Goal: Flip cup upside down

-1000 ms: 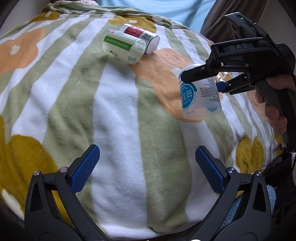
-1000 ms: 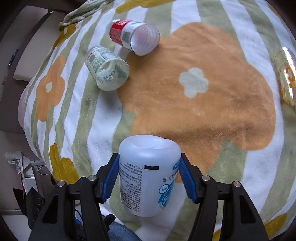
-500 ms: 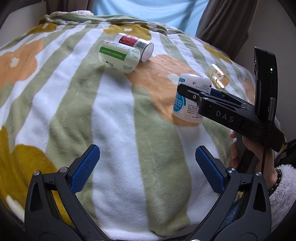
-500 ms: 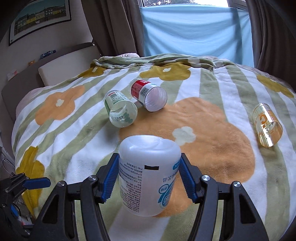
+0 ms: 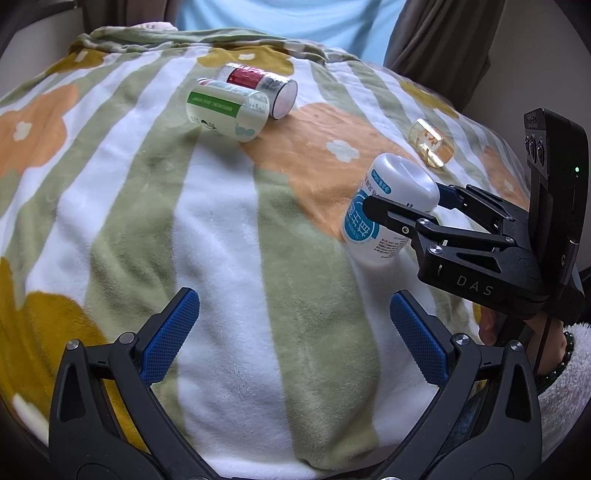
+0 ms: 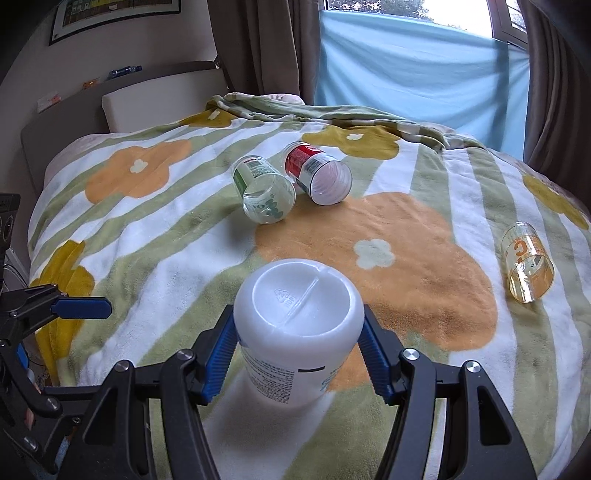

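Now R gripper (image 6: 299, 354) jaws clamping white cup (image 6: 295, 325) base-up, L gripper (image 5: 291, 332) jaws released

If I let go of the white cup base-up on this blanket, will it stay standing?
Perhaps not: the white cup sits tilted in the right gripper, and the plush blanket looks soft and uneven. It seems light, so it may tip, then roll like the green-label cup.

white cup (image 6: 297, 332) mouth hidden underneath, label print too small to read, framed picture (image 6: 114, 14) cropped

Right gripper (image 6: 297, 357) clamps white cup (image 6: 297, 325), base up, tilted, over floral blanket (image 6: 406, 258).
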The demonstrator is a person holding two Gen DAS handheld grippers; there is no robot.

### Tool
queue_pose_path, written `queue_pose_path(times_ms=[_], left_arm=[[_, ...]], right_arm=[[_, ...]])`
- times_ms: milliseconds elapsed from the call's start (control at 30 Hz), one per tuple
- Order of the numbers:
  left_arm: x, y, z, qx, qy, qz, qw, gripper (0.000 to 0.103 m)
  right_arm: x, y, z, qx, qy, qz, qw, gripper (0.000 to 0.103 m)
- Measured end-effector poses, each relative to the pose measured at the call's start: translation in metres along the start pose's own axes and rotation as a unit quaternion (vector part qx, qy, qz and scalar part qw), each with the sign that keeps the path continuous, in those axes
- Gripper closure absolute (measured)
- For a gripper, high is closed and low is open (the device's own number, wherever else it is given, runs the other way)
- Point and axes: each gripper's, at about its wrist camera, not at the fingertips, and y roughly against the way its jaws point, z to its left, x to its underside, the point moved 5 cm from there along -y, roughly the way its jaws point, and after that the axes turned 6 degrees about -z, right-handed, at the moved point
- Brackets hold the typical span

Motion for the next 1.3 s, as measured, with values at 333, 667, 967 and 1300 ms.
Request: queue_pose_path(times_ms=[333,667,967,1300], left_arm=[[0.001,-0.002,-0.001,-0.013,-0.016,-0.004,0.9998,0.0],[-0.009,0.029,-0.004,-0.041,-0.041,-0.05,0.9971,0.0],[-0.072,0.144,-0.028,-0.045,-0.056,-0.167,0.9833,0.0],[-0.097,0.25,-0.068,-0.089,-0.096,-0.266,0.9549,0.0]], right_arm=[[0.002,0.002,-0.002,0.013,-0.014,-0.022,1.0,0.001],[-0.026,0.06,0.0,0.041,-0.026,-0.059,0.997,0.001],[-0.073,0.202,0.004,0.157,-0.058,-0.128,0.978,0.0],[-0.094,0.288,0.017,0.233,-0.08,-0.187,0.951,0.0]])
